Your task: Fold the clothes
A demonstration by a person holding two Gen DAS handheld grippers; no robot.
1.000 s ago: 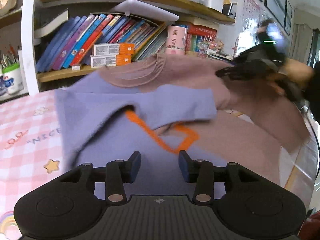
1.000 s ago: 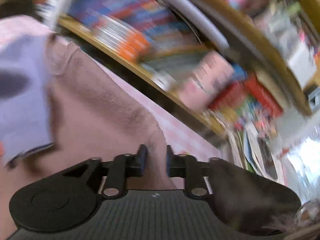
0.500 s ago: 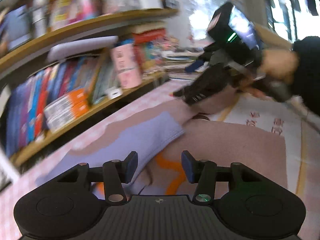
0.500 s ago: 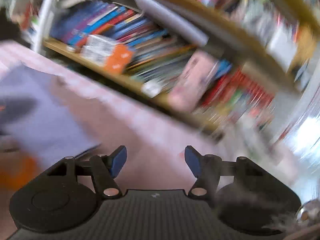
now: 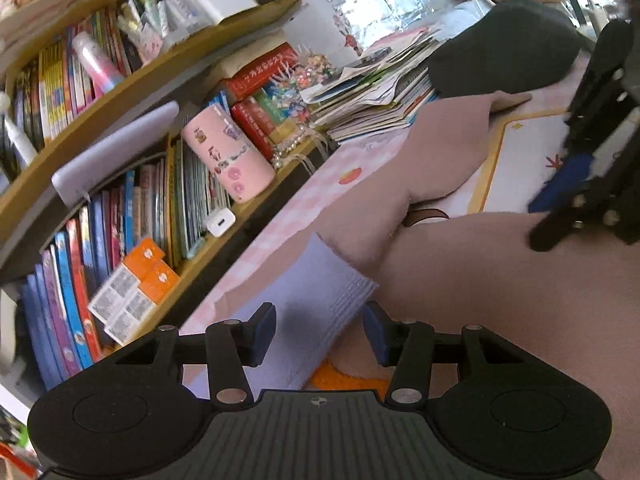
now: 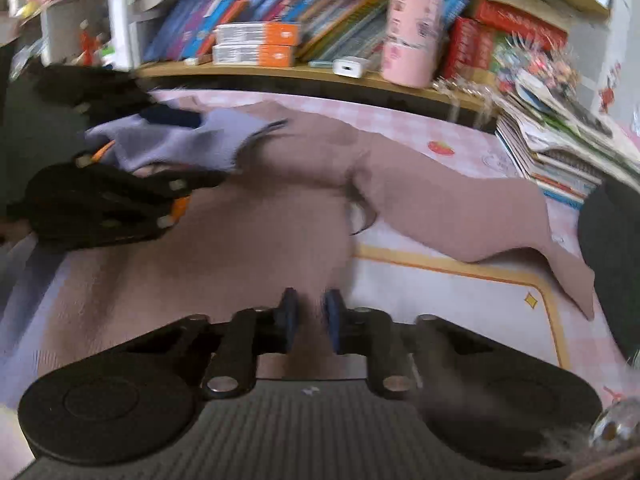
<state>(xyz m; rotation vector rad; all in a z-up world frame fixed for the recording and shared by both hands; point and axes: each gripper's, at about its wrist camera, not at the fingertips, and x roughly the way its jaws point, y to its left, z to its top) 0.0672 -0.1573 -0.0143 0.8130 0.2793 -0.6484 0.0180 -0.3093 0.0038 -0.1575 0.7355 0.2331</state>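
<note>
The sweater lies spread on the bench — lilac sleeve folded in, pink sleeve still out. Left tongs gape empty above the cuff; right tongs are nearly closed at the side hem — grip unclear. Next, probably folding that pink sleeve inward.

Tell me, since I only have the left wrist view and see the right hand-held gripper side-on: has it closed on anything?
Observer: The right hand-held gripper is closed to a narrow gap, with fabric of the brown knit sweater between its fingers.
Operator: Which part of the sweater?
Observer: The body's side edge, below the armpit, right beside the white mat with the yellow border.
</note>
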